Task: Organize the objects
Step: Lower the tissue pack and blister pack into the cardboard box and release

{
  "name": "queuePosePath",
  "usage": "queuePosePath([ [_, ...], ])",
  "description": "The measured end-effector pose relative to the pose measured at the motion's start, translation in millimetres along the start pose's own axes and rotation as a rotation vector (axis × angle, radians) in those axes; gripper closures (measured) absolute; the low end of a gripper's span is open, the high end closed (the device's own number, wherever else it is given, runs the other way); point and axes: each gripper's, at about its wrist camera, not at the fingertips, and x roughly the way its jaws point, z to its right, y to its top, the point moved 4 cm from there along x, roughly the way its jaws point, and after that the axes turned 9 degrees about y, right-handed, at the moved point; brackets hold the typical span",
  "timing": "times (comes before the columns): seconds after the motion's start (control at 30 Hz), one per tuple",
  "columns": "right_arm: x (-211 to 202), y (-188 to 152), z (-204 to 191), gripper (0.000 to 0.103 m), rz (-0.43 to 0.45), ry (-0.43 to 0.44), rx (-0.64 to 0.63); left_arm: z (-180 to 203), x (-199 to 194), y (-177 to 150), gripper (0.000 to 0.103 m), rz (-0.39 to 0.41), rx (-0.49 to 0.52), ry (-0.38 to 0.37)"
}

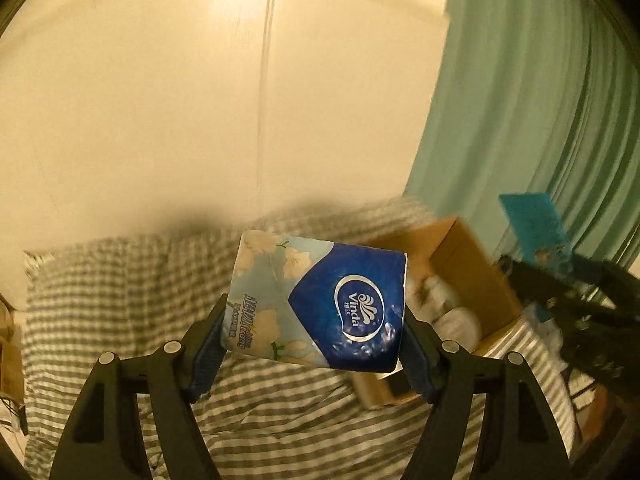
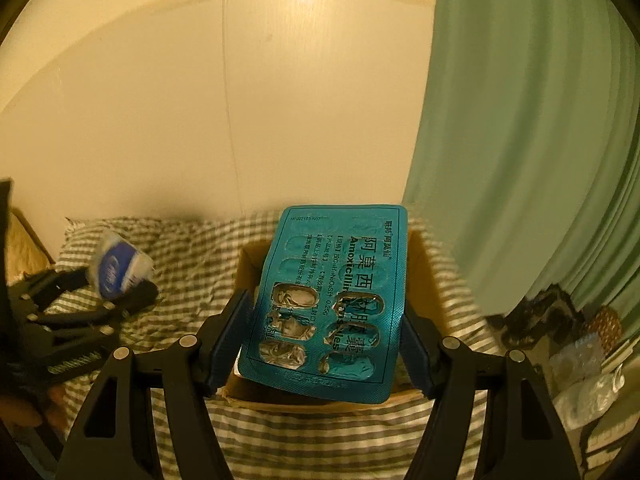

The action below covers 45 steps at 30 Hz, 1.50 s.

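We're working over a bed w/ a grey-and-white striped cover, cream wall behind, green curtain to the right. Largest thing on the cover is an open cardboard box, near the curtain side; white rounded items sit inside it, too blurred to name. We take the box as the collecting spot, since both held things are up in the air near it.

Left gripper is clamped on a soft tissue pack, blue w/ a Vinda logo, the pads pressing its two short ends. The pack is tilted and well clear of the cover, to the left of the box. Gripped across the ends bc the plastic wrap gives; a squeeze there keeps it from slipping, we'd guess.

Right gripper is closed on a teal blister sheet marked Amoxicillin, pinched by its long edges, approx upright, foil side facing the camera. Several pockets near the bottom are torn open; upper ones look intact. It hangs directly above the box, so we judge this one is closest to being dropped in. Edge-held bc the sheet is thin and flat, so no other way to grab it.

From the right wrist view the left gripper and its pack show off to the left, over the cover, well apart from the box. Clutter at the far right looks like clear plastic, can't tell what.
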Motion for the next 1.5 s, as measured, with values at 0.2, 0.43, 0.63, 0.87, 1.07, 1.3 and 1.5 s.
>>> queuePosePath([
  [0.2, -50.2, 25.5, 19.2, 0.034, 0.054, -0.018, -0.073, 23.5, -57.3, 29.2, 0.027, 0.111, -0.038, 0.018],
  [0.43, -45.5, 37.0, 40.8, 0.034, 0.066, 0.055, -0.117, 53.8, -55.0, 34.8, 0.027, 0.122, -0.033, 0.053],
  [0.63, -2.3, 31.0, 57.7, 0.034, 0.007, 0.087, -0.127, 70.3, -5.5, 20.1, 0.027, 0.056, -0.002, 0.08],
  [0.87, 44.0, 22.3, 90.2, 0.034, -0.04, 0.117, -0.065, 90.0, 46.5, 3.1, 0.027, -0.009, 0.043, 0.11],
  [1.07, 73.2, 9.5, 106.0, 0.034, -0.078, 0.12, -0.032, 95.2, 69.6, -2.0, 0.026, -0.03, 0.049, 0.115],
  [1.3, 92.0, 9.4, 110.2, 0.034, -0.095, 0.131, -0.02, 93.7, 92.9, -10.0, 0.026, -0.057, 0.081, 0.132],
  [1.5, 96.2, 11.0, 113.0, 0.034, -0.078, 0.136, -0.017, 93.5, 97.1, -13.6, 0.024, -0.062, 0.089, 0.115],
])
